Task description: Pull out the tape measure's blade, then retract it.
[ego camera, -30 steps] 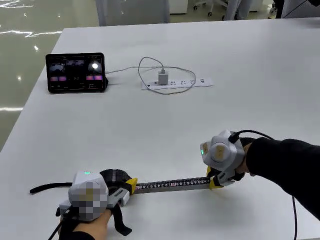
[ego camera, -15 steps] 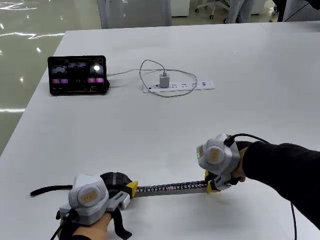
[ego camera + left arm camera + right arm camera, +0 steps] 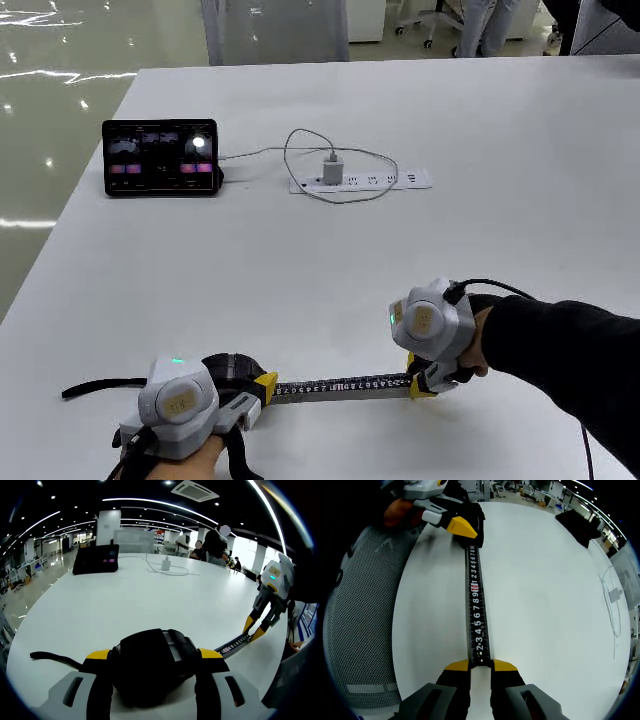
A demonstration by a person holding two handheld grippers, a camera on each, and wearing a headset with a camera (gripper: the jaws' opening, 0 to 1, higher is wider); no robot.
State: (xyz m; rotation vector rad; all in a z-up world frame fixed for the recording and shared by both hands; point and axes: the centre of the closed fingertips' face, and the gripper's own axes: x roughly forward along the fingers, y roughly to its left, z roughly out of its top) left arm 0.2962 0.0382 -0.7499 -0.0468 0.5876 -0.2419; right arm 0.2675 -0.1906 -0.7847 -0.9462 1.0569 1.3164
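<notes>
Table [image 3: 300, 260]: left tool [image 3: 155, 654] clamps tape measure [image 3: 228, 367], right tool [image 3: 480, 666] pinches blade [image 3: 475, 605].

Tablet [image 3: 160, 157], power strip [image 3: 400, 180], white table [image 3: 500, 130]

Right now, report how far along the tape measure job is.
Done: the blade is out, numbers showing past 10. In hand: the left hand-held gripper clamps the tape measure case, the right hand-held gripper pinches the blade's tip. Left: retracting the blade into the case.
</notes>
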